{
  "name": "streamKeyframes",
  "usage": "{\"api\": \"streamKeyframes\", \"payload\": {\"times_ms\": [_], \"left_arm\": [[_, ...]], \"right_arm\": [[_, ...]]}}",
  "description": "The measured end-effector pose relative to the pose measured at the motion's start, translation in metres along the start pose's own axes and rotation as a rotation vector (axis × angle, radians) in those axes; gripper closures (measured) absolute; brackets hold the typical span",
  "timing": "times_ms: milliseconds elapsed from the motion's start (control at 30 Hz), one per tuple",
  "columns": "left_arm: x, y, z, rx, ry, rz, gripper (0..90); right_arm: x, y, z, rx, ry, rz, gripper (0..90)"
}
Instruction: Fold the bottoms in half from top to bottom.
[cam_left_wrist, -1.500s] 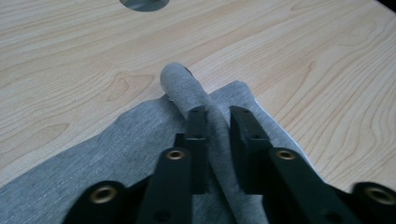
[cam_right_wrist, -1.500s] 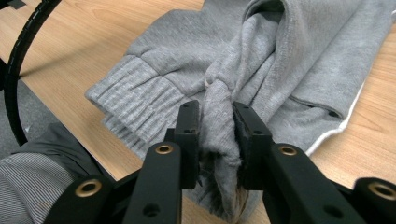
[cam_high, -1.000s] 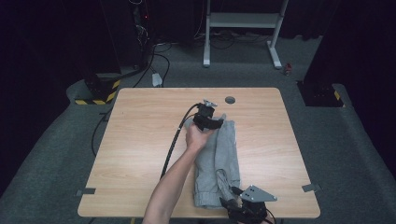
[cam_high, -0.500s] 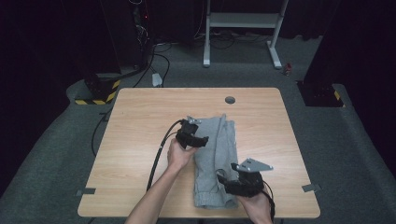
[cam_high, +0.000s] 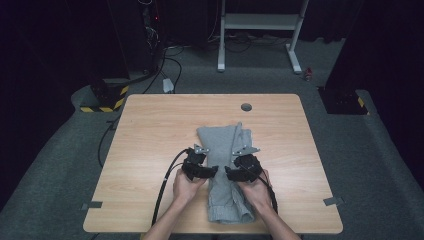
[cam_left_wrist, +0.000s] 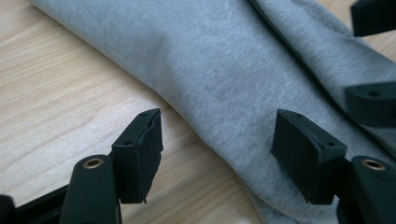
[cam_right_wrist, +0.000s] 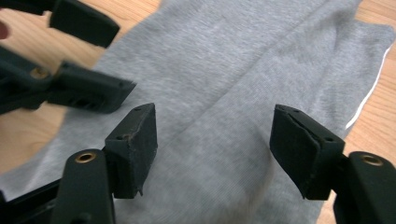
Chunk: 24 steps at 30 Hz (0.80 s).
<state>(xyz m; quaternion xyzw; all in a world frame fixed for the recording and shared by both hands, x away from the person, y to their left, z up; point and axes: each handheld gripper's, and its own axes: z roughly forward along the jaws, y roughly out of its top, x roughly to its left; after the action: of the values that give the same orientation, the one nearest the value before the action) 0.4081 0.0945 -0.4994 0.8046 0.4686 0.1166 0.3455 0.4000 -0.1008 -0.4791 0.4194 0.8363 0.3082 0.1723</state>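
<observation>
Nearest the person's edge of the table (cam_high: 150, 140) lies the waistband end of a pair of grey trousers (cam_high: 225, 150), folded lengthwise into a long strip that runs away toward the table's far side. Just beyond it, at the strip's middle, the left gripper (cam_high: 214, 171) and the right gripper (cam_high: 229, 173) face each other over the cloth. The left gripper's jaws have just been opening and stand wide, one pad over bare wood and one over the fabric edge, gripping nothing. The right gripper's jaws are also wide apart above the cloth, holding nothing, after opening further and easing back a little. The step looks like taking hold for a crosswise fold. To do it well, each gripper should probably bite through all layers at its own side edge, level with the other, so the fold stays square.
</observation>
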Motion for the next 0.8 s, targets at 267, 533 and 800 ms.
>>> {"api": "streamKeyframes", "payload": {"times_ms": [267, 533, 800], "left_arm": [[-0.003, -0.004, 0.009, 0.019, 0.015, 0.008, 33.4], [0.002, -0.006, 0.010, 0.002, 0.011, 0.000, 36.1], [0.006, -0.003, 0.009, -0.052, 0.024, -0.020, 40.8]], "right_arm": [[-0.013, -0.004, 0.006, 0.048, -0.088, -0.007, 35.5], [-0.044, -0.026, -0.007, 0.030, -0.095, 0.045, 38.1], [-0.045, -0.017, -0.022, -0.060, -0.036, 0.072, 39.2]]}}
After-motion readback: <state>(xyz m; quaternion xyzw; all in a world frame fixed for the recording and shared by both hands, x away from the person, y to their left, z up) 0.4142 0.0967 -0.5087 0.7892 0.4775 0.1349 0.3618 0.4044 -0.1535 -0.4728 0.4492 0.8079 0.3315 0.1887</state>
